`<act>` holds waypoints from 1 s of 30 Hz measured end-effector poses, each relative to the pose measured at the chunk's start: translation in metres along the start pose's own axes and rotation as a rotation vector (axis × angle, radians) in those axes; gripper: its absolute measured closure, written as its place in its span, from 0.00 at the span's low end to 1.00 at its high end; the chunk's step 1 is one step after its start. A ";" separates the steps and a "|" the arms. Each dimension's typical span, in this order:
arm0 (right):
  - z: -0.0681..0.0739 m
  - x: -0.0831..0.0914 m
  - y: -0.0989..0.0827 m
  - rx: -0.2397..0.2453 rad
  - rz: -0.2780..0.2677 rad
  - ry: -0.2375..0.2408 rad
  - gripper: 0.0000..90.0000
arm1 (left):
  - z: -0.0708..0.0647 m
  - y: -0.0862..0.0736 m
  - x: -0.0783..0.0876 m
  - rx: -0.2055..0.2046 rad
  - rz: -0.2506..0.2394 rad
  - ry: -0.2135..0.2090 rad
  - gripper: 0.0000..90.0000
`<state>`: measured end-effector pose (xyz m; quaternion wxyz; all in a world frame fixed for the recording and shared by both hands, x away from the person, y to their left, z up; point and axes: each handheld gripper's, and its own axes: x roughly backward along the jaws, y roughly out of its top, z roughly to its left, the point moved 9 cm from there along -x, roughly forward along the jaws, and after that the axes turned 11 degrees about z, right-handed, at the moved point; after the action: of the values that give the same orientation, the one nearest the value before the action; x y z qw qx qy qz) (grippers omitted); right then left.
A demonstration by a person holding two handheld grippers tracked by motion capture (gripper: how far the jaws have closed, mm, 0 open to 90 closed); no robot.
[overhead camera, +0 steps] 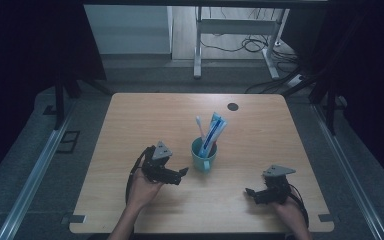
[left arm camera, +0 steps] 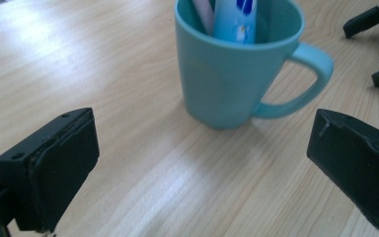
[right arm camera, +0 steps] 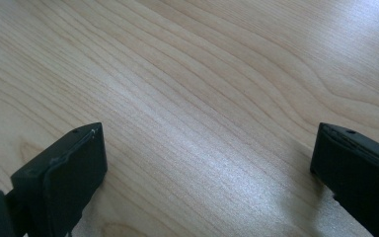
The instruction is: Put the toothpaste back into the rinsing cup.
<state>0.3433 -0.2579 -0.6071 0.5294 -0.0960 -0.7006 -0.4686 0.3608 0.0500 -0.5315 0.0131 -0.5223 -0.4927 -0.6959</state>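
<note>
- The pale wooden desk (overhead camera: 130,125) has bare room all round the teal plastic mug (overhead camera: 203,155), which stands near its middle, well apart from every edge.
- The left gripper (overhead camera: 179,176) hovers just beside the mug on its left, pointing at it; its jaws stand wide apart with nothing between them.
- In the left gripper view the mug's handle (left arm camera: 303,79) juts to the right, and open wood grain lies between the jaws and the mug.
- The right gripper (overhead camera: 252,194) sits low near the desk's front right corner, well apart from the mug, jaws spread wide over bare wood.
- A blue-and-white toothpaste tube (overhead camera: 215,129) and a white toothbrush (overhead camera: 200,128) stand tilted inside the mug.
- A small dark round disc (overhead camera: 233,106) lies near the far edge.
</note>
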 end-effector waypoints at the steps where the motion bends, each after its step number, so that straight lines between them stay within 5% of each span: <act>1: 0.000 0.000 0.000 0.000 0.000 0.000 0.00 | 0.000 -0.002 -0.001 0.002 0.001 0.000 0.00; 18: 0.000 0.000 0.000 -0.004 0.002 0.000 0.00 | -0.004 -0.046 -0.016 0.003 0.064 0.012 0.00; 30: 0.000 0.000 0.000 -0.001 -0.001 -0.001 0.00 | -0.014 -0.073 -0.036 -0.033 0.195 0.028 0.00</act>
<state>0.3433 -0.2578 -0.6070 0.5289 -0.0963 -0.7006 -0.4691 0.3281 0.0600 -0.6072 0.0790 -0.5580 -0.4277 -0.7067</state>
